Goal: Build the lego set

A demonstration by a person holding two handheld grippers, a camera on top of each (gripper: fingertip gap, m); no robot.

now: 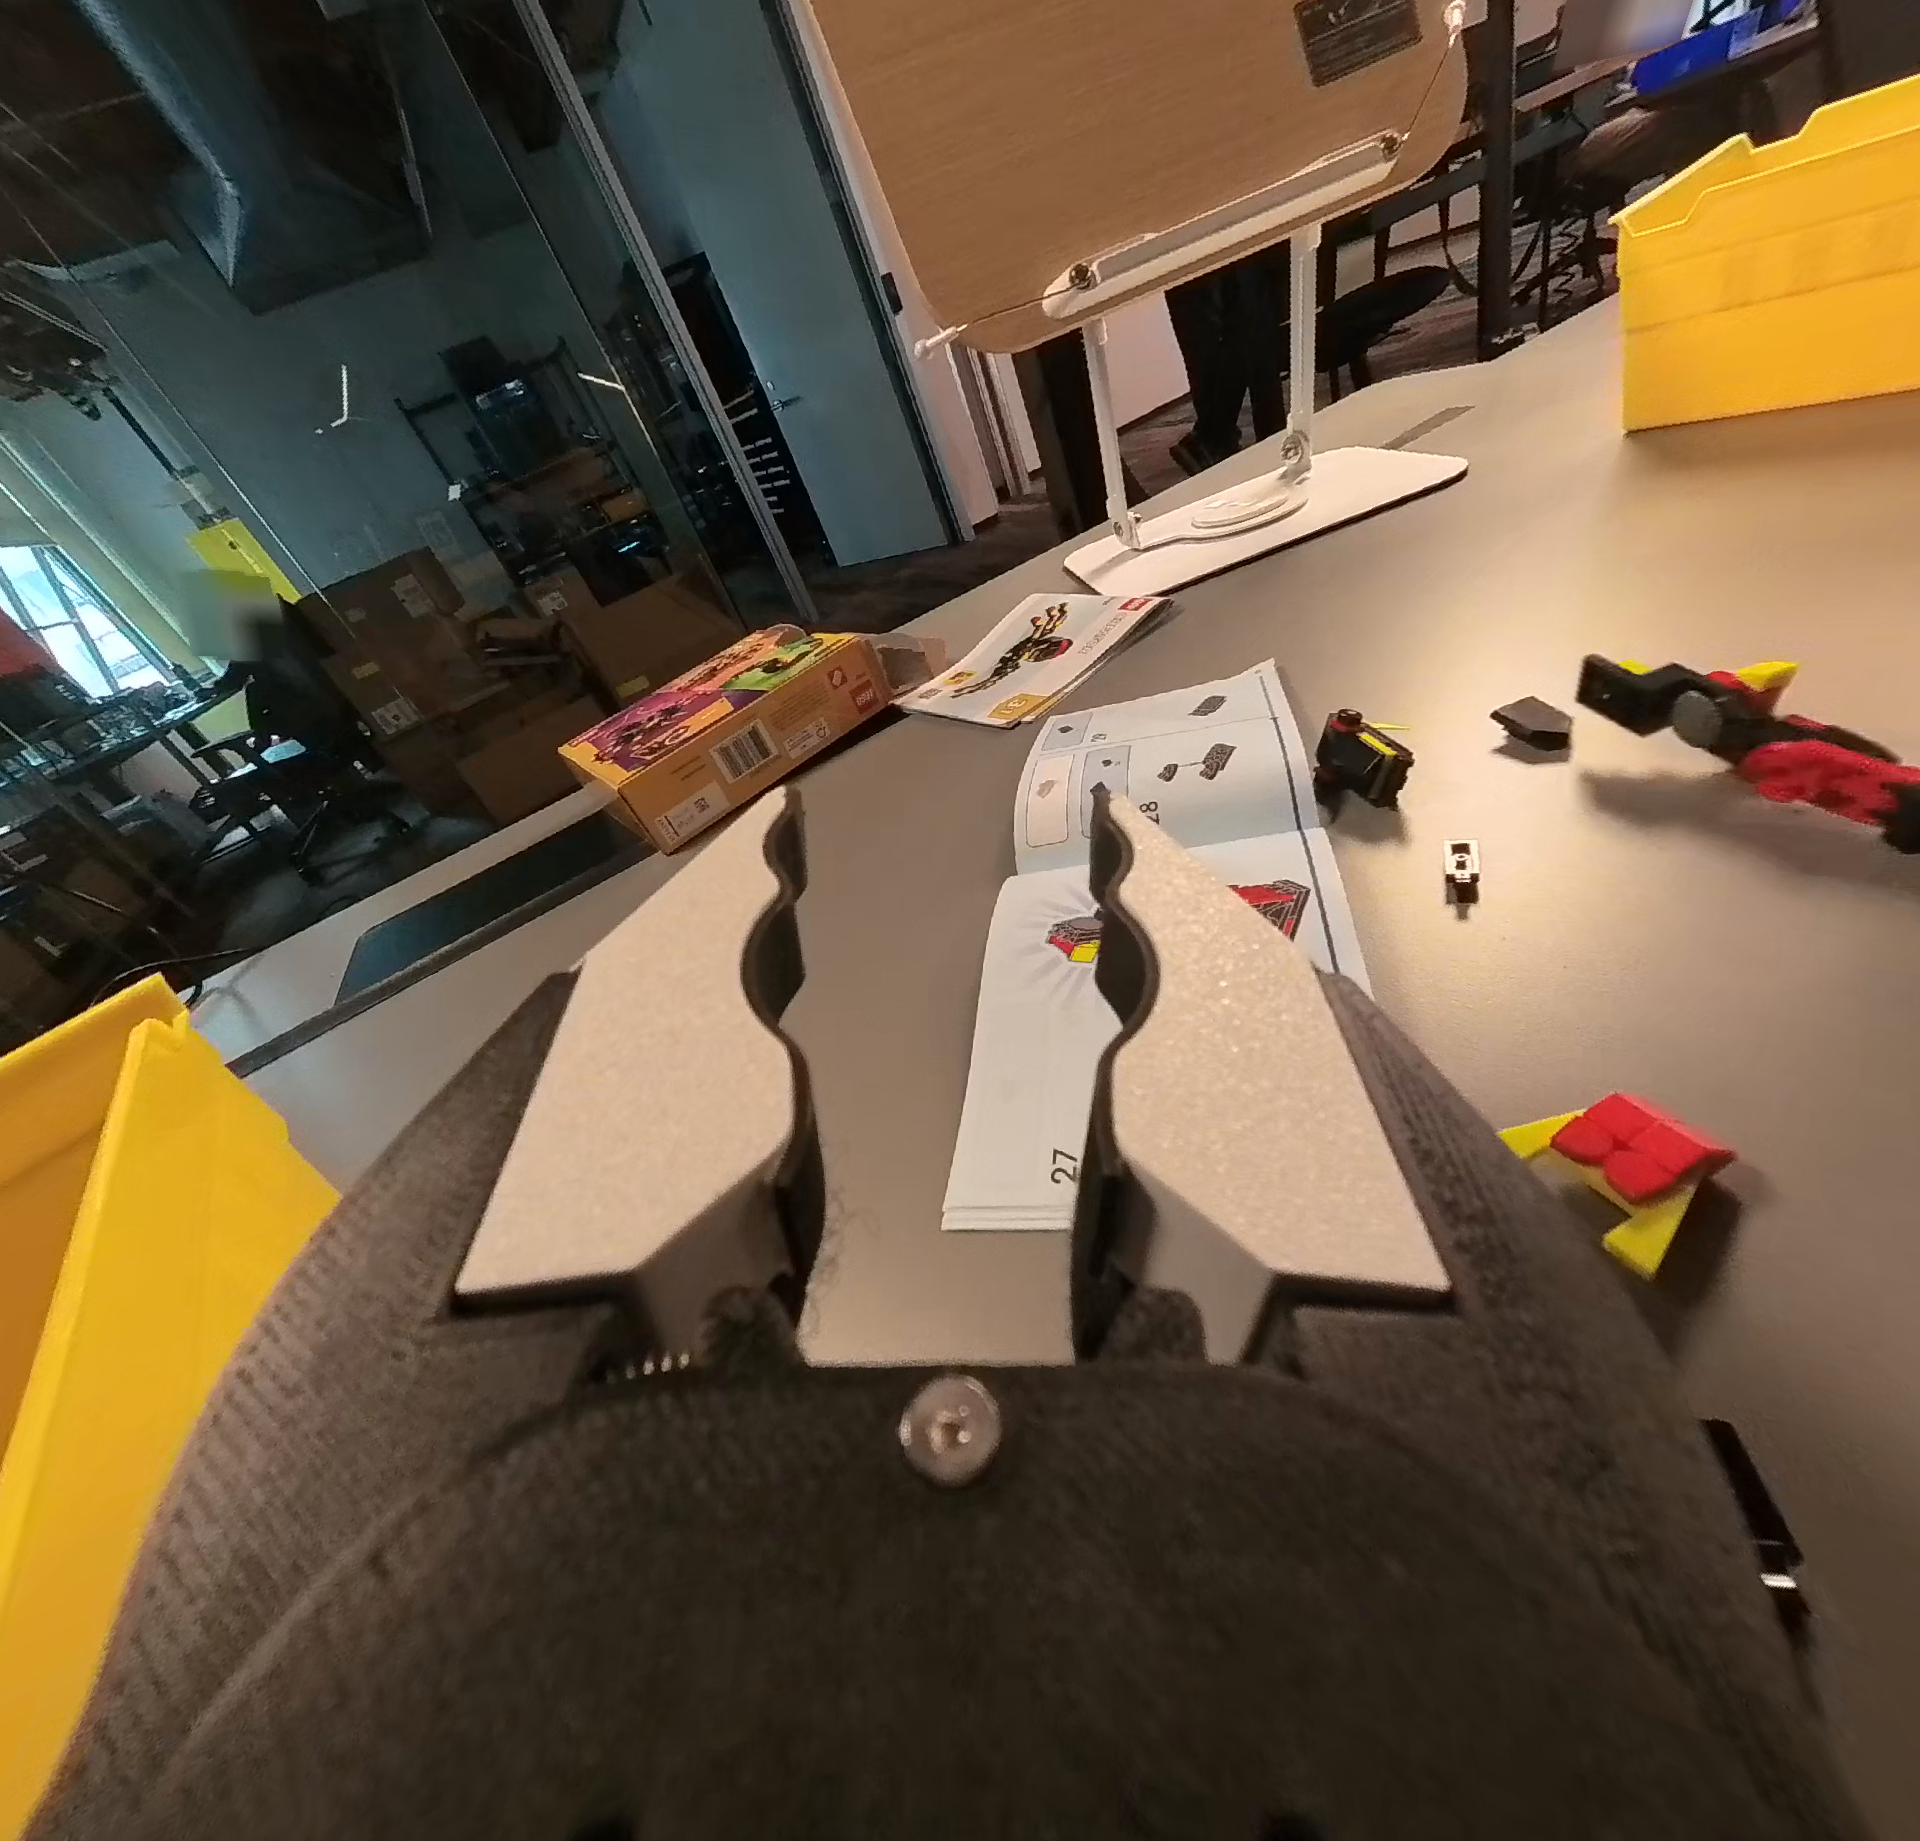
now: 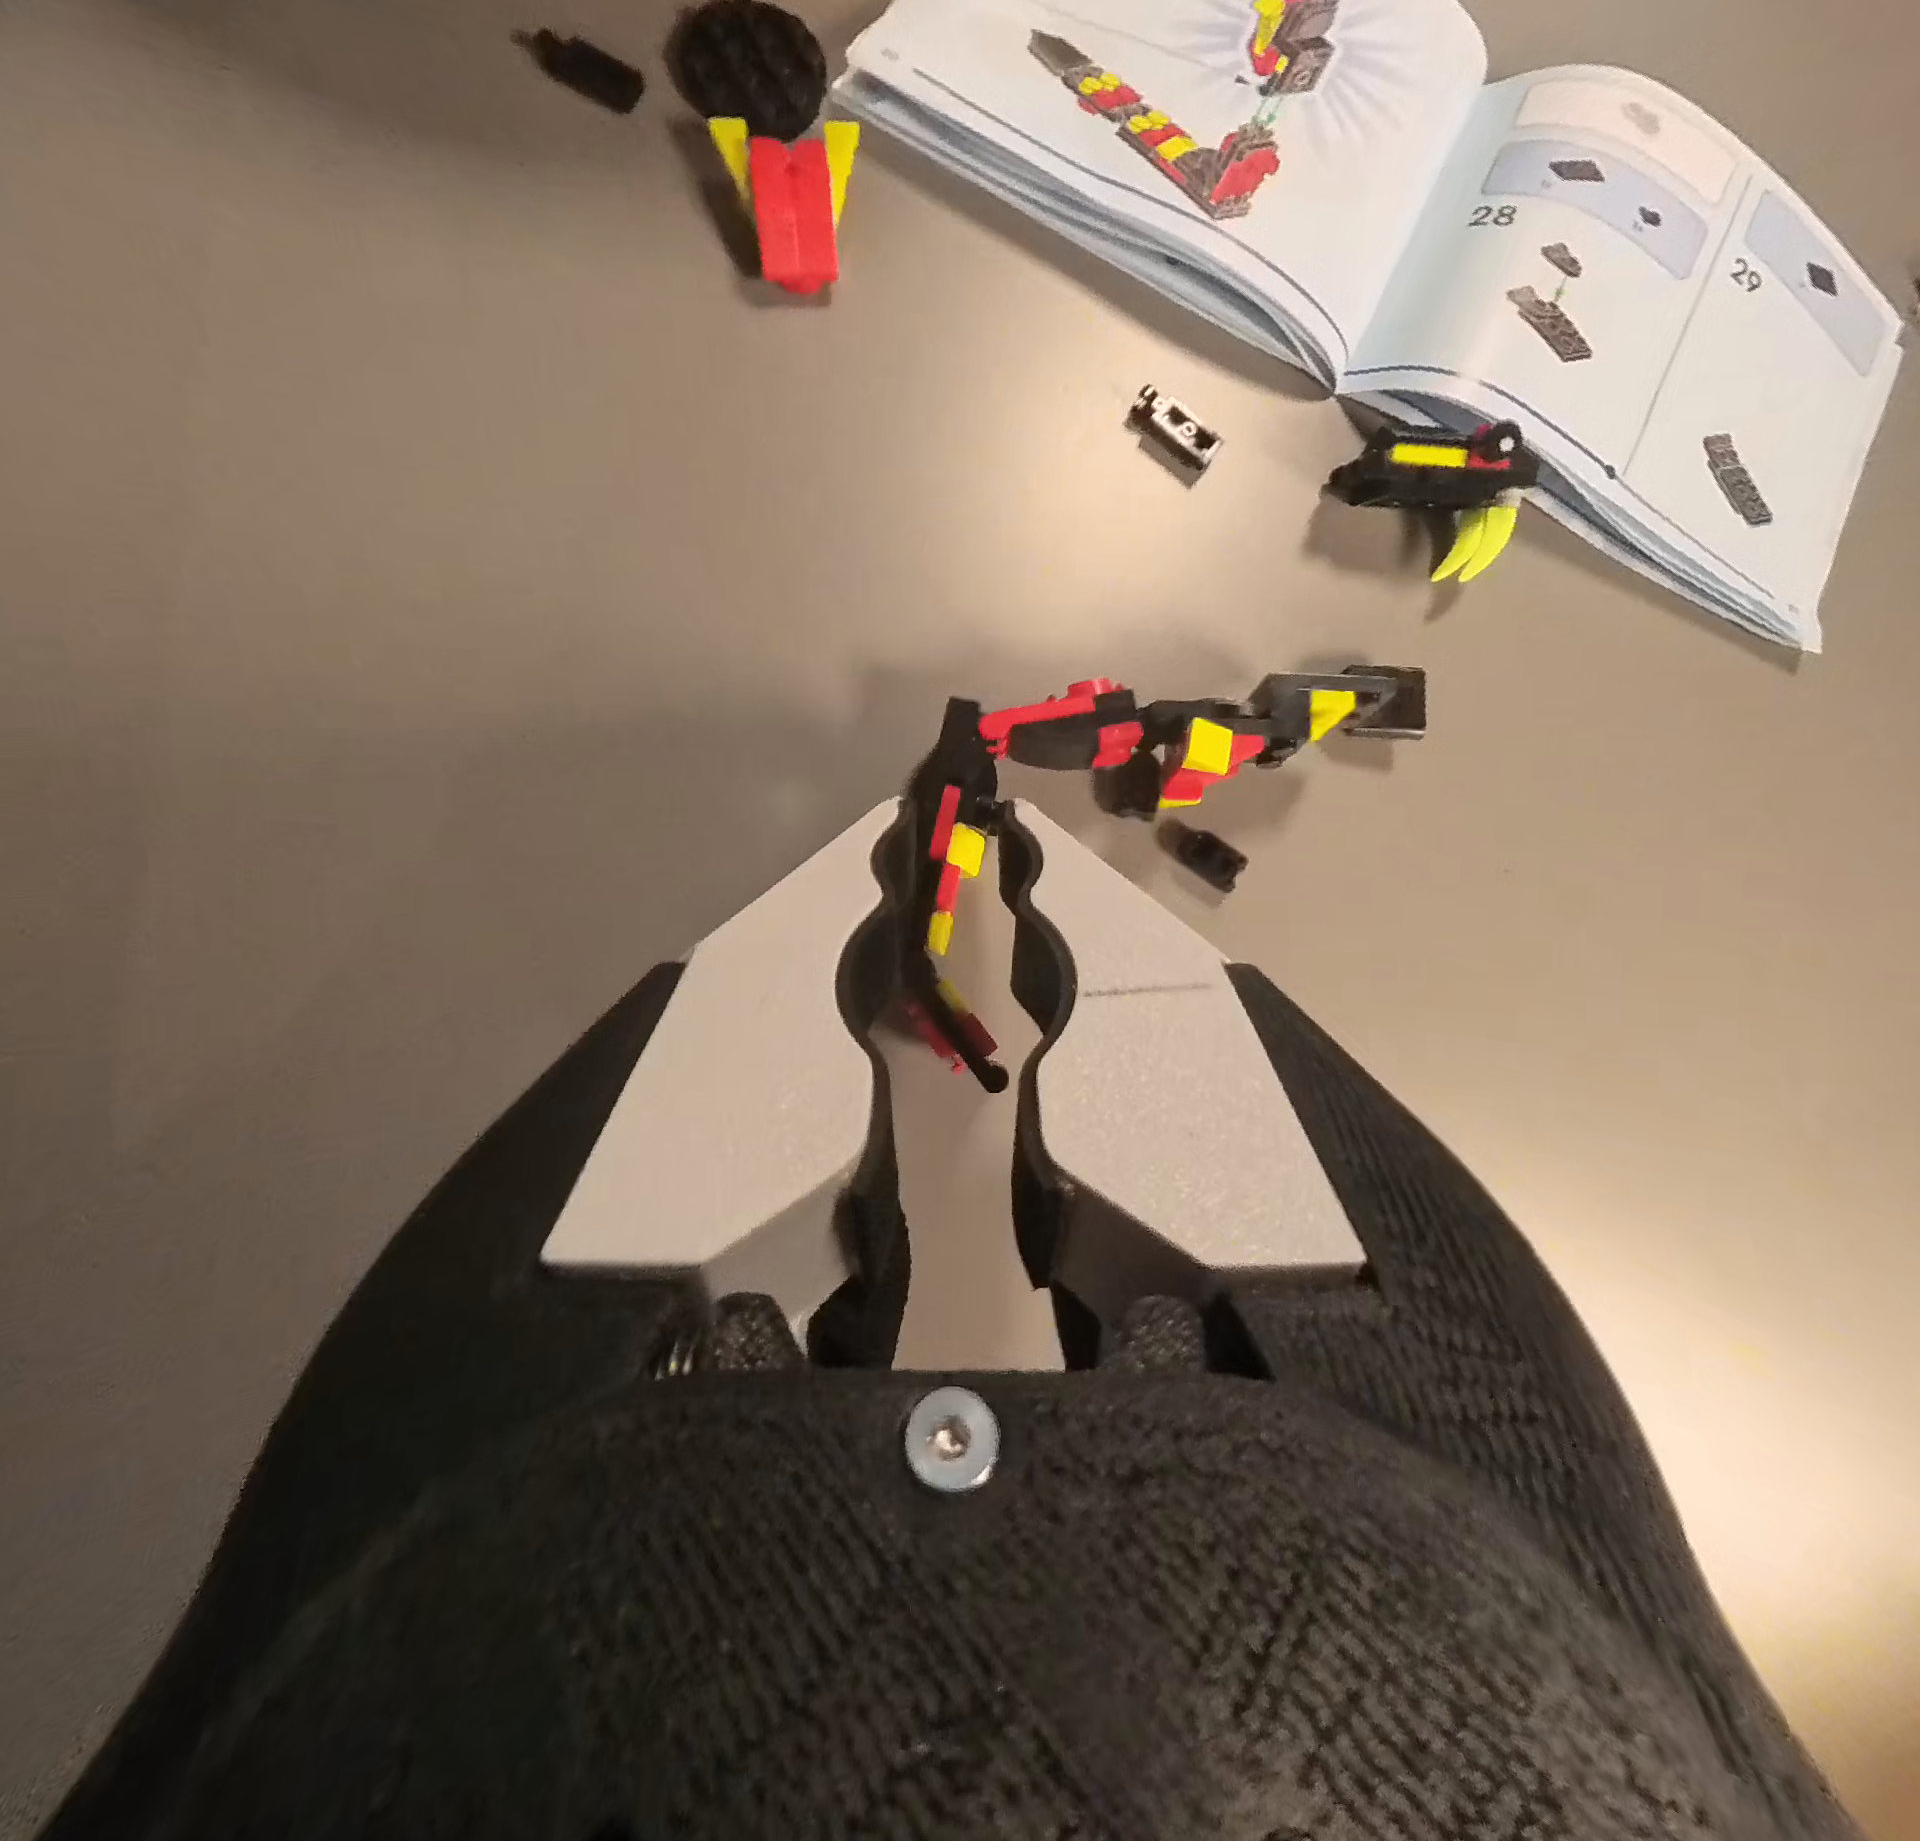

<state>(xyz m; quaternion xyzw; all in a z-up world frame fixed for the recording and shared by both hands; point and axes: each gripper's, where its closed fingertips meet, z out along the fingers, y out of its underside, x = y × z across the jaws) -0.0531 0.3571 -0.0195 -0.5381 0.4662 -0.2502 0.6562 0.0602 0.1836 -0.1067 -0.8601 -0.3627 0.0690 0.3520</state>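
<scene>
My right gripper (image 2: 958, 809) is shut on a jointed red, yellow and black lego body (image 2: 1143, 737), which bends right beyond the fingertips above the grey table; it also shows in the left wrist view (image 1: 1766, 742). My left gripper (image 1: 945, 815) is open and empty, held over the open instruction booklet (image 1: 1164, 856) (image 2: 1351, 181). A black head piece with yellow fangs (image 2: 1434, 472) (image 1: 1361, 752) lies by the booklet. A red and yellow wedge assembly (image 2: 790, 202) (image 1: 1631, 1168) lies apart, touching a black round plate (image 2: 748, 66). A small black clip piece (image 2: 1174, 430) (image 1: 1462, 861) lies loose.
Two more small black pieces (image 2: 1205, 851) (image 2: 582, 72) lie loose. Yellow bins stand at far right (image 1: 1766, 264) and near left (image 1: 125, 1272). A lego box (image 1: 727, 742) and second booklet (image 1: 1039, 659) lie near the table's far edge. A wooden board on a white stand (image 1: 1268, 503) stands behind. My hands' fingertips stand some 25 cm from each other. My right tips are roughly 10 cm from the small black clip piece (image 2: 1174, 430). It is also in sight in the left wrist view (image 1: 1467, 870).
</scene>
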